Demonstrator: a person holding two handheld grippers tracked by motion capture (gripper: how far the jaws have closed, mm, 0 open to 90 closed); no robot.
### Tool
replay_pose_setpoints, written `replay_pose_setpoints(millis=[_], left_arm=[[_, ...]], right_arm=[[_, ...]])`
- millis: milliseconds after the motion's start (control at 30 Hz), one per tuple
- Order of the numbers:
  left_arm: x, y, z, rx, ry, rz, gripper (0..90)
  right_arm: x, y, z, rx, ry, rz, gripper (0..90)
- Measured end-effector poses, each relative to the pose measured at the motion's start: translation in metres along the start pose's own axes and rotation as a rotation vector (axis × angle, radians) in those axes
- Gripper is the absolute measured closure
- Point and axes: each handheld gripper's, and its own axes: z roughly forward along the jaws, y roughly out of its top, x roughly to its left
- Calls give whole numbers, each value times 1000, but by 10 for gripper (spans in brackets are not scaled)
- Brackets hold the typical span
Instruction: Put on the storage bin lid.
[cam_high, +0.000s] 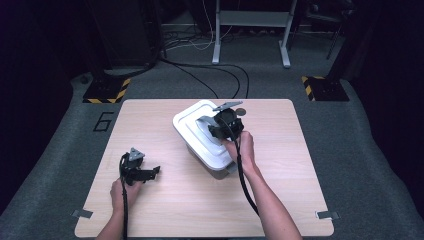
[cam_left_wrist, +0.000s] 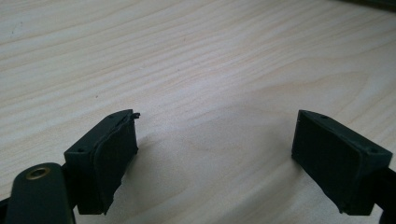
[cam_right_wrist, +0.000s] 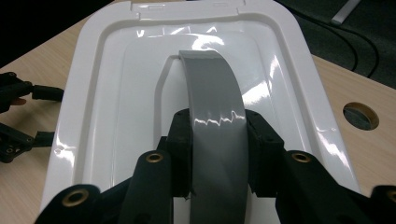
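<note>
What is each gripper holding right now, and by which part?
The right gripper is shut on the grey arched handle of the white plastic box lid, gripped across its width. The left gripper holds nothing.
</note>
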Motion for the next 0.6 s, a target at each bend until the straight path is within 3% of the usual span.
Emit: replay_pose_setpoints(millis=[133, 233, 367, 533, 600], left_arm=[[0, 0, 0, 0, 0, 1, 137], [0, 0, 0, 0, 0, 0, 137], [0, 0, 0, 1, 0, 1, 137], [0, 0, 0, 0, 0, 1, 137], [0, 0, 0, 0, 0, 0, 137]], right_arm=[[-2, -5, -1, 1, -36, -6, 666], [-8, -9, -2, -6, -3, 30, 666], [-5, -10, -1, -4, -23, 2, 667], [-3, -9, 1, -15, -42, 12, 666], [-2, -9, 2, -15, -55, -5, 665]])
